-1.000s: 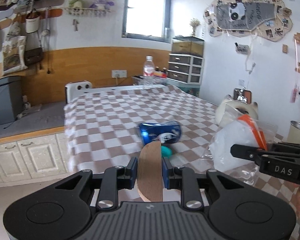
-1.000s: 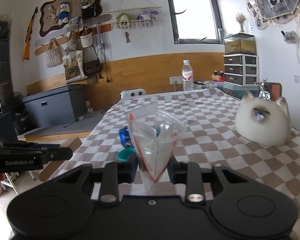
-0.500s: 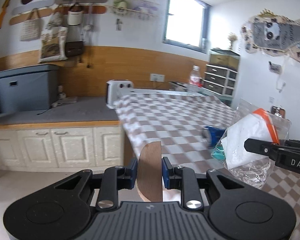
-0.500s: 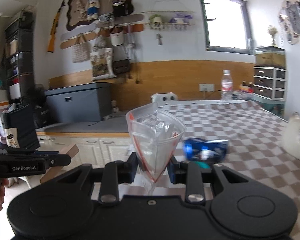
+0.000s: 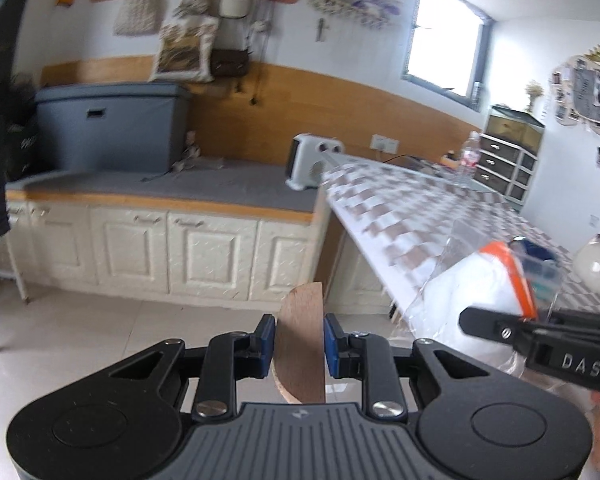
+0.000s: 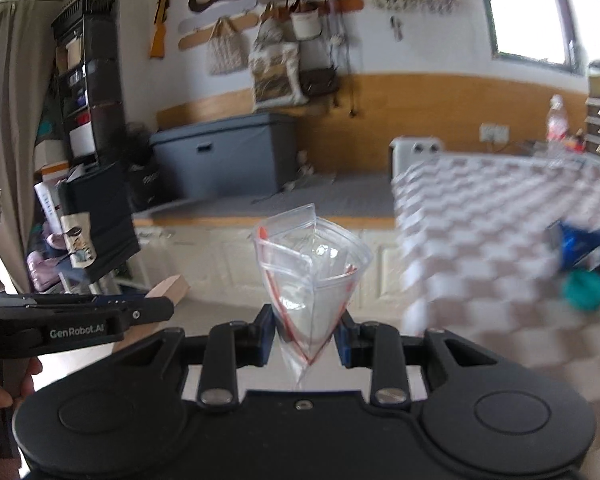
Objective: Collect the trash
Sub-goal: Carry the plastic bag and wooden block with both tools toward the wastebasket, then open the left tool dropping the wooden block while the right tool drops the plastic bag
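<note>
My left gripper (image 5: pixel 300 340) is shut on a flat brown wooden piece (image 5: pixel 302 344) that stands upright between its blue pads, out over the tiled floor. My right gripper (image 6: pixel 306 334) is shut on a clear zip bag with a red seal (image 6: pixel 312 272), mouth open upward. In the left wrist view that bag (image 5: pixel 480 280) hangs at the right, pinched in the right gripper's black fingers (image 5: pixel 512 330). The right wrist view shows the left gripper (image 6: pixel 162 306) at the left with the wooden piece (image 6: pixel 168 288) sticking out. A crushed blue can (image 6: pixel 584 250) and a teal lid (image 6: pixel 584 290) lie on the checkered table.
The checkered table (image 5: pixel 400 216) runs along the right, its near edge beside me. White cabinets with a grey top (image 5: pixel 160 236) line the wall ahead, with a grey box (image 5: pixel 108 128) and a white heater (image 5: pixel 312 160). A dark shelf unit (image 6: pixel 84 92) stands left. A white cat figure (image 5: pixel 598 270) sits on the table.
Both grippers swung left, off the table toward the cabinets and floor, still carrying the wooden piece and the bag. The can and lid slid to the right side of both views.
</note>
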